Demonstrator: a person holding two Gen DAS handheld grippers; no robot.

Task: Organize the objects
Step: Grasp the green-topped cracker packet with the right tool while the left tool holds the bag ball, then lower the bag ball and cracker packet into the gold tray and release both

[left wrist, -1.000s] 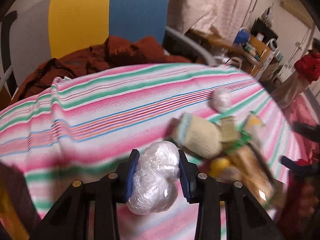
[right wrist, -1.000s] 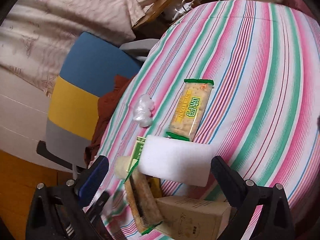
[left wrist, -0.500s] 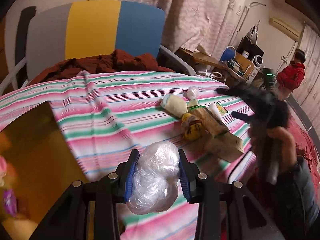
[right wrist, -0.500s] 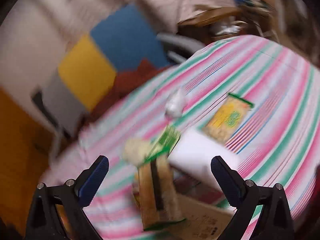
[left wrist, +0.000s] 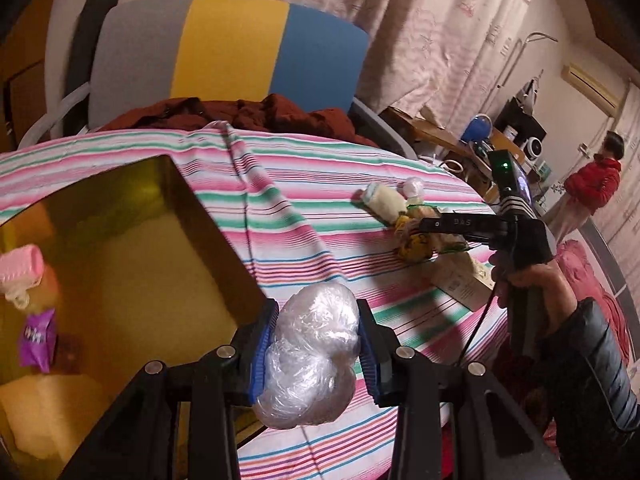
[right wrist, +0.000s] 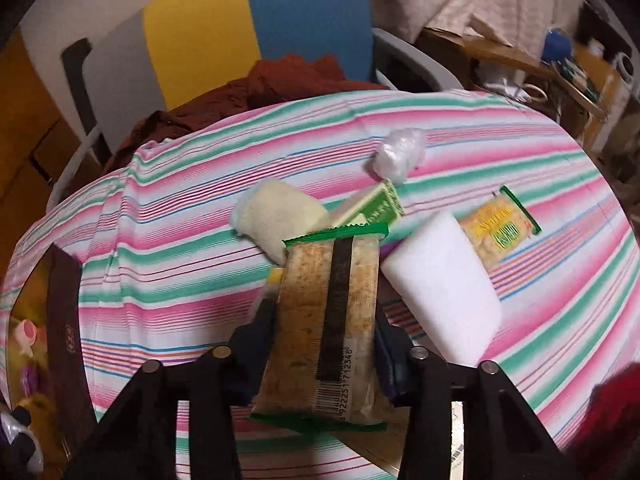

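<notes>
Both grippers are being held loaded above the striped table (left wrist: 304, 216).

The clear plastic wad (left wrist: 310, 356) is being pinched between the fingers of the left gripper (left wrist: 316, 354), just beside the near corner of the open yellow box (left wrist: 208, 240), with its longer side running toward the camera. Inside the box, a pink-capped item (left wrist: 20, 266) and a purple packet (left wrist: 38, 338) are being kept at the left. The cracker packet (right wrist: 332, 320) is being squeezed by the fingers of the right gripper (right wrist: 326, 344), its long axis pointing away along the fingers, barcode end nearest. Close around it a white foam block (right wrist: 440, 292), a cream roll (right wrist: 280, 216), a green-edged packet (right wrist: 500, 228), a small green box (right wrist: 380, 204) and a second plastic wad (right wrist: 400, 152) are being left on the cloth, crowding the way ahead. A chair (right wrist: 248, 28) draped with a brown garment (right wrist: 272, 88) is being seen behind the table.
</notes>
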